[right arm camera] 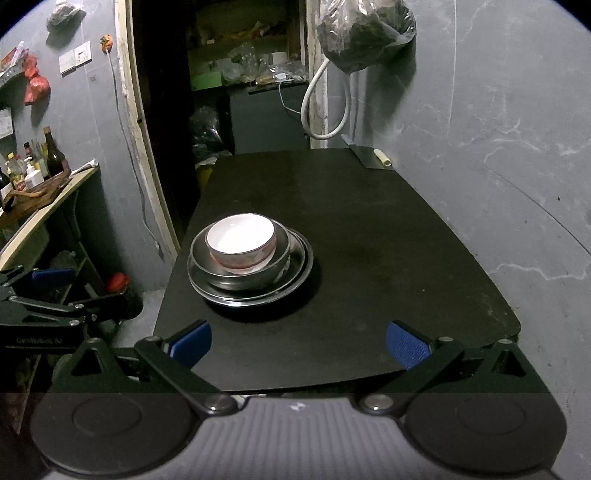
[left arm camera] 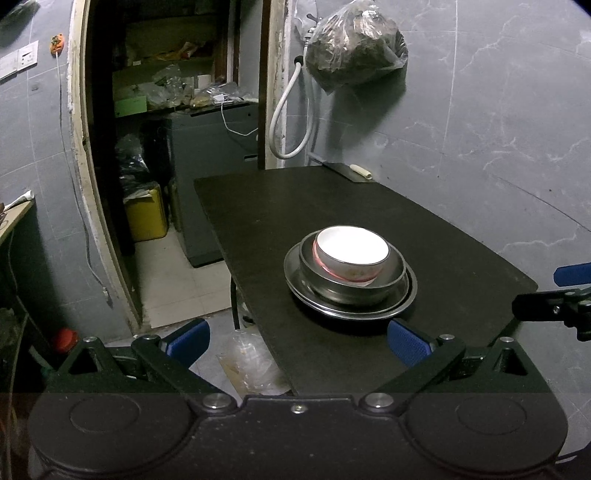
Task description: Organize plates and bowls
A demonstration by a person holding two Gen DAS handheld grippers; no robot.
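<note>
Over at nine o'clock in the right wrist view sits a side shelf [right arm camera: 44, 192] crowded with bottles [right arm camera: 53, 153], and just below it the left gripper [right arm camera: 48, 291] pokes in from the edge, nothing in it. From its own camera the left gripper [left arm camera: 297, 341] is spread wide, blue pads [left arm camera: 406, 341] well apart, hovering at six o'clock off the near left corner of the black counter [left arm camera: 461, 236]. Dead centre there, the stack: a white bowl [left arm camera: 352, 254] nested in a steel bowl [left arm camera: 347, 280], which rests on a steel plate [left arm camera: 351, 306]. In the right wrist view the same stack lies toward ten o'clock, white bowl [right arm camera: 241, 245] in steel bowl [right arm camera: 240, 271] on plate [right arm camera: 258, 291], near the counter's [right arm camera: 406, 236] left edge. The right gripper [right arm camera: 298, 343] gapes open and empty at six o'clock, over the near edge. At one o'clock a plastic bag [right arm camera: 364, 33] hangs on the wall above a looped white hose [right arm camera: 325, 107].
</note>
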